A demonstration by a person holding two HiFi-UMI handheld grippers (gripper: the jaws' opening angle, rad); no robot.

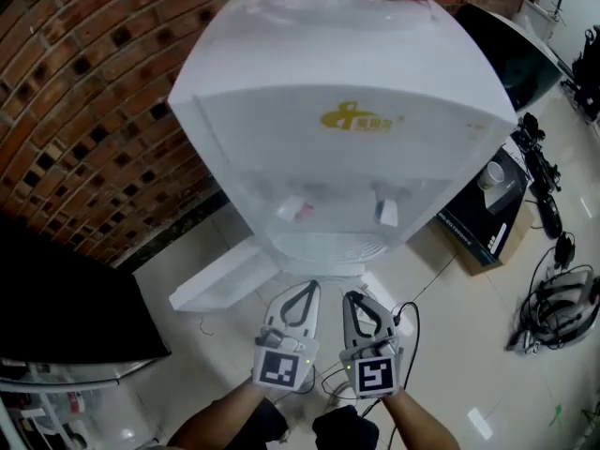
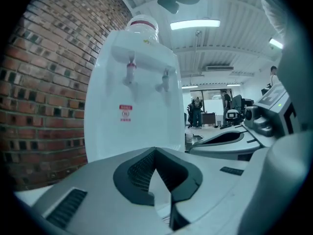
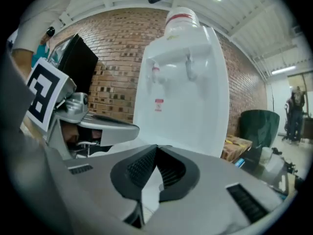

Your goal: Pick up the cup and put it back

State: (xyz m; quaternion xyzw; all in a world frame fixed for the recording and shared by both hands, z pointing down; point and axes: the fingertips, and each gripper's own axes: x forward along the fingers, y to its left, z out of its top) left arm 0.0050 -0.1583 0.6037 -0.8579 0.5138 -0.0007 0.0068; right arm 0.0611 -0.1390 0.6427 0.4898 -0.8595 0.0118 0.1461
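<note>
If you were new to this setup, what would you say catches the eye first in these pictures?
The large white water dispenser fills the middle of the head view, standing against a brick wall at the left. Just below it, near the bottom edge, the left gripper and the right gripper sit side by side, both shut with nothing between their jaws.

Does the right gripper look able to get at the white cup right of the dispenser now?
Probably yes: nothing stands between the right gripper and the cup, but its jaws are shut.
</note>
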